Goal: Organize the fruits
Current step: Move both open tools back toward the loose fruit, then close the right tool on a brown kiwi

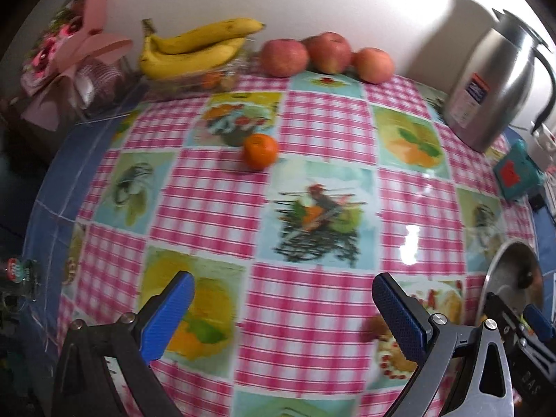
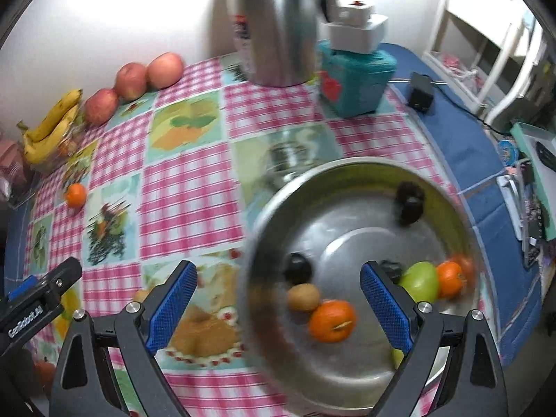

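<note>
Blue textured pads, left wrist view: left gripper (image 1: 283, 316) spread wide, nothing between its fingers, held low over the tablecloth (image 1: 326, 118), a glossy pink-check oilcloth with printed fruit panels. Lone tangerine (image 1: 260, 151), round, matt orange, sits on the cloth well ahead of the open jaws and roughly in line with them; judged the next fruit to collect. Bananas (image 1: 194, 48), a yellow curved bunch, rest on a clear dish against the back wall. Three apples (image 1: 325, 54), pink-red and smooth, stand in a row beside them. Steel jug (image 1: 497, 83), brushed metal with a black handle, stands far right.

Right wrist view: right gripper (image 2: 278, 304) likewise fully parted and empty, poised above the metal basin (image 2: 347, 180), a wide, shallow, dull-silver round vessel. Its position suggests a fruit drop-off point. Contents: one orange (image 2: 332, 319) just beside a brown kiwi (image 2: 303, 297), a dark round fruit (image 2: 297, 267), a green apple (image 2: 420, 281) touching two blurred orange fruits, and another dark item at the far wall, too blurred to name. Teal box (image 2: 358, 80) stands beyond the basin.
</note>
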Demonstrator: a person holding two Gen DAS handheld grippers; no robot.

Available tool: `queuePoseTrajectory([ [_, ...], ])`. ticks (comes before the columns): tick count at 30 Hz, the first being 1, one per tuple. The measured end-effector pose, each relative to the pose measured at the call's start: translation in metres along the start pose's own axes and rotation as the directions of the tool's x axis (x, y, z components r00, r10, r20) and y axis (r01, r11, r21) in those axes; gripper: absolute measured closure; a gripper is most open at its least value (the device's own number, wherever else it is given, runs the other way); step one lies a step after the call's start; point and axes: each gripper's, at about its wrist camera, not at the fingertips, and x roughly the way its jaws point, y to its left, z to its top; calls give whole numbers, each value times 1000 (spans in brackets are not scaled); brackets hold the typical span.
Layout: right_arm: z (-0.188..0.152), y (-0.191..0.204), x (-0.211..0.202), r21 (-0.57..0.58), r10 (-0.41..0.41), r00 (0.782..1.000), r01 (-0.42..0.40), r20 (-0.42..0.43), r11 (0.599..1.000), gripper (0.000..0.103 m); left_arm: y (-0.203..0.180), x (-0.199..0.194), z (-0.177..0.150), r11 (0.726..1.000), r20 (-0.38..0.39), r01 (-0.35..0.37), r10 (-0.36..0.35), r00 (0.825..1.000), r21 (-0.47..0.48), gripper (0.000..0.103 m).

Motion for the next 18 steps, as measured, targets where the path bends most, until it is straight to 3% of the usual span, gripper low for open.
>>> queuePoseTrajectory([
  [9, -10, 60, 1, -83, 72, 997, -73, -21, 994, 8, 41, -4, 5, 998, 14, -21, 21, 1000, -56, 0],
  [18, -14, 92, 3, -115, 103, 994, -107, -43, 988, 8, 66, -7, 7, 996, 22, -37, 39, 999, -82, 0],
])
